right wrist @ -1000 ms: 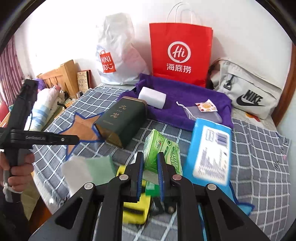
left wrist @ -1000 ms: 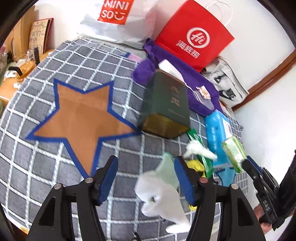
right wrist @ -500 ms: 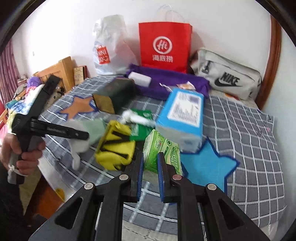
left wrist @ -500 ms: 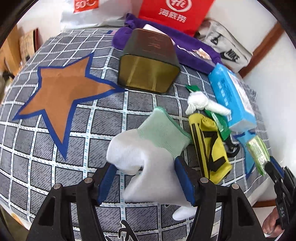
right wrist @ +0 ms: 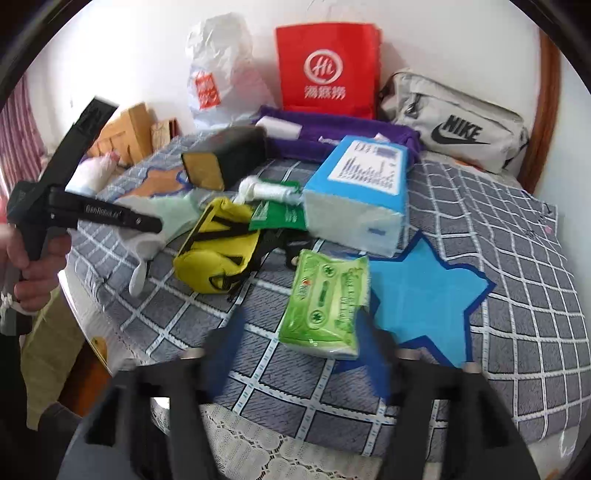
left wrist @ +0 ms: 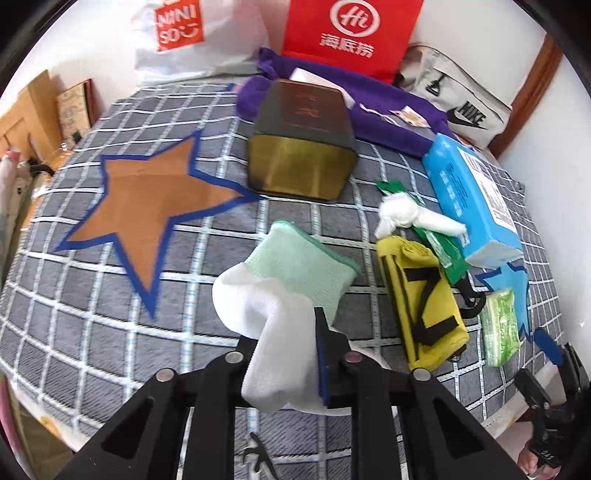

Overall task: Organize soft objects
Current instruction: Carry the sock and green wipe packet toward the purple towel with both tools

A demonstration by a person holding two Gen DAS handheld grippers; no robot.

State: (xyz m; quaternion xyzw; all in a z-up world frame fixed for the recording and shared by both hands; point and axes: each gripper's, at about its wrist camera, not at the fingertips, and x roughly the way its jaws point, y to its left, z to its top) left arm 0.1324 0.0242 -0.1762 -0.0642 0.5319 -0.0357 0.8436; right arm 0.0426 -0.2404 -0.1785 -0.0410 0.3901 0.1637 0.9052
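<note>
White and mint cotton, a sock (left wrist: 280,295) is pinched at its foot between the narrowed fingers of the left gripper (left wrist: 286,345), its green cuff draped on the checked blanket (left wrist: 92,332) beside the yellow pouch (left wrist: 421,302). The right gripper (right wrist: 295,369) is spread wide and holds nothing, with the green tissue pack (right wrist: 327,306) lying loose between its blurred fingers, beside the blue star (right wrist: 424,295). The sock is best lifted clear before it is carried, so that the hanging toe (limp, and likely to drag) is not caught on the pouch or the rolled white sock (left wrist: 410,218). "MINISO" is read on the white bag (left wrist: 177,26), "Hi" with Chinese characters on the red bag (left wrist: 351,33), and "NIKE" on the grey bag (right wrist: 458,129). Faint lettering on the tin (left wrist: 303,140) cannot be read.
</note>
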